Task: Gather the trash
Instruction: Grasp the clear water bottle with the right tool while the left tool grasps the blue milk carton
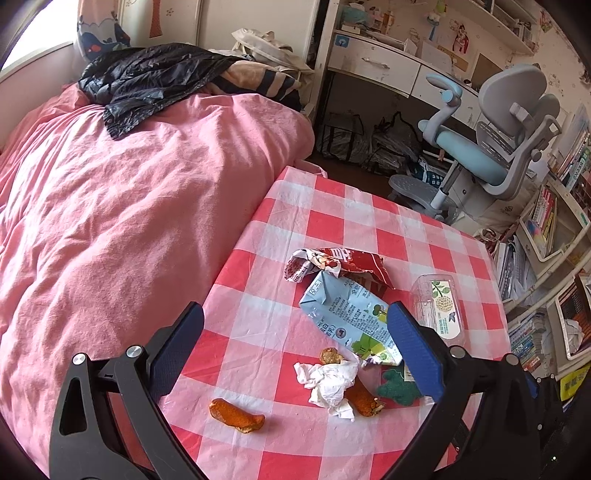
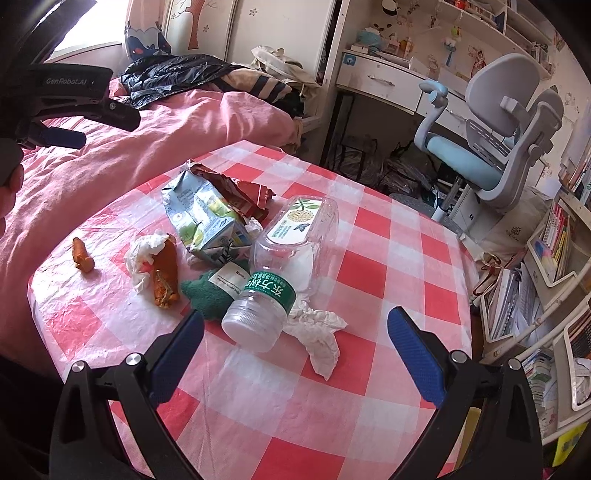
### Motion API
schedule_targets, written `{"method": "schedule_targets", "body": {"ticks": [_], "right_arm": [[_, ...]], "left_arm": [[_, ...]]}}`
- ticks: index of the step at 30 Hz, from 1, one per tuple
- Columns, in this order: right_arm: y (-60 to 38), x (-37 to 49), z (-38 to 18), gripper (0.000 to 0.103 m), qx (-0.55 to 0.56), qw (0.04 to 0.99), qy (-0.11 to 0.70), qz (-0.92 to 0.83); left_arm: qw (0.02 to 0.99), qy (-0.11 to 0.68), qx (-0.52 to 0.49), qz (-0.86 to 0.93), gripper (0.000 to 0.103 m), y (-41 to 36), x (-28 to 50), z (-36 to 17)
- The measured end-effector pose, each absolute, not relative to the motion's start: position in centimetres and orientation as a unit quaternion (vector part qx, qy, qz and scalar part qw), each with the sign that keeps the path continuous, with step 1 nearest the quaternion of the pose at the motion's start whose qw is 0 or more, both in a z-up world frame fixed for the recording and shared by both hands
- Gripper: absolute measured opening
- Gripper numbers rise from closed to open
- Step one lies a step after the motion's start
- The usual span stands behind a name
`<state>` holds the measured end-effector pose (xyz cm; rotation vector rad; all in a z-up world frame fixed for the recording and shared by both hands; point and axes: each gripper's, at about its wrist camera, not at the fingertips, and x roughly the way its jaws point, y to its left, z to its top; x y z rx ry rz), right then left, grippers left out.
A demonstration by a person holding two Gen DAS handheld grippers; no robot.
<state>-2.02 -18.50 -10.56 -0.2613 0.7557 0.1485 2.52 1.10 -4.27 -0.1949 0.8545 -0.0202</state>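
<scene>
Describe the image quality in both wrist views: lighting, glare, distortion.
Left wrist view: daylight blows out the window at top left; fisheye bends the shelves at the right; dark vignette in the corners. Right wrist view: same overexposed window, soft highlights on the clear bottle, checked tablecloth lines curve toward the edges; both sharp.

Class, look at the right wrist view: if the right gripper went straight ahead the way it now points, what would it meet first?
Most likely the clear plastic bottle, whose capped end lies nearest between the open fingers of the right gripper, with a crumpled tissue just beside it. Depth is hard to judge here.
</scene>
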Motion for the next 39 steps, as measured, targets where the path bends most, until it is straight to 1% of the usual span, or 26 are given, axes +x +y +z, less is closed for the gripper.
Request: {"method": "schedule_targets", "body": {"ticks": [3,9,15,19,26,29,32,34,37,39], "right_arm": [[-18.6,-1.8,-10.6,0.095,-0.124,0.918,0.37,0.076],[-19.5,-0.4,-11.1,0.095,-0.069,0.912,0.393,0.097],[-19.9,1.4,-11.9,0.095,-0.029,0.903,0.415,0.109],[-19.7,2.5,-12.0,0.095,-0.014,0.903,0.416,0.11],[-18.9,5.0,-12.8,0.095,-0.015,0.899,0.425,0.101],[-18.8,6.1,-13.6,0.095,-0.02,0.894,0.436,0.103],[-18.9,6.9,-14.0,0.089,-0.018,0.891,0.441,0.111],[-18.9,7.4,-14.3,0.081,-0.015,0.887,0.446,0.117],[-19.2,8.2,-15.0,0.072,-0.001,0.879,0.461,0.125],[-19.2,8.3,-15.2,0.07,0.004,0.876,0.464,0.132]], "left_arm": [[0.899,0.422,-0.113,-0.014,0.096,2.0,2.7,-4.7],[0.885,0.444,-0.141,-0.008,0.096,3.7,3.3,-6.1],[0.861,0.472,-0.191,-0.018,0.096,4.4,4.4,-8.0],[0.844,0.49,-0.215,-0.033,0.096,3.3,5.5,-9.6],[0.825,0.525,-0.21,-0.021,0.096,0.2,8.4,-13.5],[0.81,0.536,-0.236,-0.031,0.096,0.1,9.5,-14.7],[0.803,0.536,-0.257,-0.043,0.096,-0.3,10.4,-15.0],[0.8,0.537,-0.262,-0.057,0.096,-0.9,11.1,-15.1],[0.799,0.541,-0.253,-0.061,0.096,-2.1,11.8,-15.3],[0.802,0.541,-0.245,-0.065,0.095,-2.9,12.1,-15.3]]}}
